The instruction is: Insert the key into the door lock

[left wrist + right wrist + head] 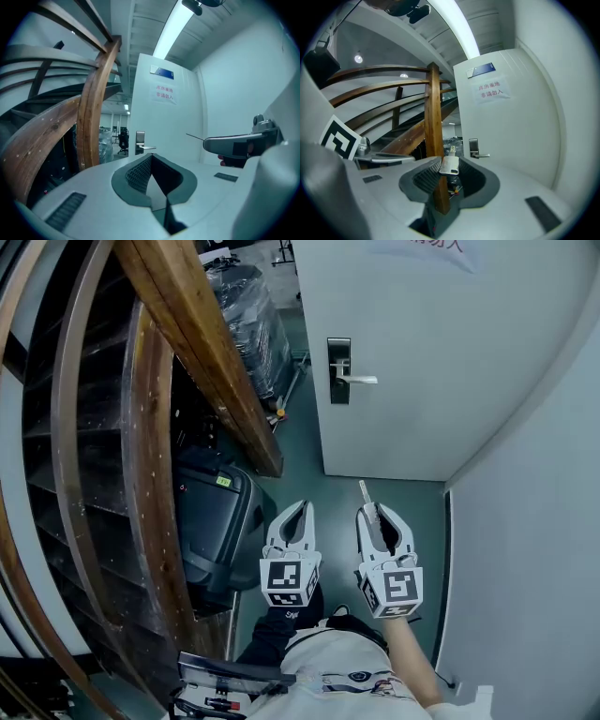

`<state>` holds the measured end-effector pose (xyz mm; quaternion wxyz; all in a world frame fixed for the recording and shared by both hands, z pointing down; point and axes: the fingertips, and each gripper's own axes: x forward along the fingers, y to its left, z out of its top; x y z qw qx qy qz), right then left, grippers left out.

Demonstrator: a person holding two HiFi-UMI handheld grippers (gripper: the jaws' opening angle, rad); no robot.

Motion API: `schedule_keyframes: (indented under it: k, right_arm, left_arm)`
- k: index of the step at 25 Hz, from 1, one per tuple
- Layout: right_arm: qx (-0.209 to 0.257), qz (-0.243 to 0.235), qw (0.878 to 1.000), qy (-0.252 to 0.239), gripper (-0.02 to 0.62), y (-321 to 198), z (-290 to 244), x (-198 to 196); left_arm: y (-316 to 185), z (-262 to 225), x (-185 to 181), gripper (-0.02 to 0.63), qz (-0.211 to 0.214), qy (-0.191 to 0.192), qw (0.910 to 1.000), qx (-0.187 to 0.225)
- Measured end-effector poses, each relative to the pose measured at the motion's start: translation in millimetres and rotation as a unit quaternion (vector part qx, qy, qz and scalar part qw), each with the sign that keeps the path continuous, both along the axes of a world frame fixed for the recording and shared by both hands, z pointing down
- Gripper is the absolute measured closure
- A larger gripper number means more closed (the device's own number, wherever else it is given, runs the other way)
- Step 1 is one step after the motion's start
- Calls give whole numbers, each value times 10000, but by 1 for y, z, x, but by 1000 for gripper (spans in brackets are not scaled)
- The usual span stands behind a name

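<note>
Key (pixel 450 165) is pinched in right gripper (pixel 451 172), blade fwd, pointing twd door but well short of it. Left gripper (pixel 152 161) has jaws together, nothing btwn. Room: grey-green floor (pixel 314 446), white wall (pixel 534 549) on right, curved wood staircase (pixel 150 484) on left w/ black bin (pixel 211 521) beside it & plastic-wrapped stack (pixel 246 324) further back. Count: 1 white door (pixel 431 381), 1 lock plate (pixel 338 371) w/ 1 lever handle (pixel 361 380), 1 paper notice (pixel 492 90), 1 key, 2 grippers.
</note>
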<state>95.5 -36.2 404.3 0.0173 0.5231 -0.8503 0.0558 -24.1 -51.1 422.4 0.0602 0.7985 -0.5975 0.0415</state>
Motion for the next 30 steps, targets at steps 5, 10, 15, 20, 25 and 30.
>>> schedule_keyframes:
  k: [5, 10, 15, 20, 25, 30]
  right_arm:
    - [-97, 153, 9998, 122, 476, -62, 15, -19]
    - [-231, 345, 9990, 168, 477, -134, 30, -46]
    - [-507, 466, 9971, 334, 476, -197, 57, -71]
    - [-855, 695, 9929, 449, 477, -251, 101, -73]
    - [-1002, 852, 9904, 424, 476, -304, 143, -59]
    - [-920, 858, 9905, 546, 477, -348, 178, -49]
  left_arm:
    - [-71, 13, -12, 601, 212, 32, 9998, -48]
    - [-148, 19, -34, 601, 424, -67, 9991, -35]
    - [-205, 37, -57, 601, 592, -144, 9980, -185]
    - [-240, 63, -69, 601, 646, -142, 9971, -389]
    - [-256, 94, -76, 601, 500, -147, 9976, -459]
    - [-269, 133, -78, 601, 317, -79, 9985, -446]
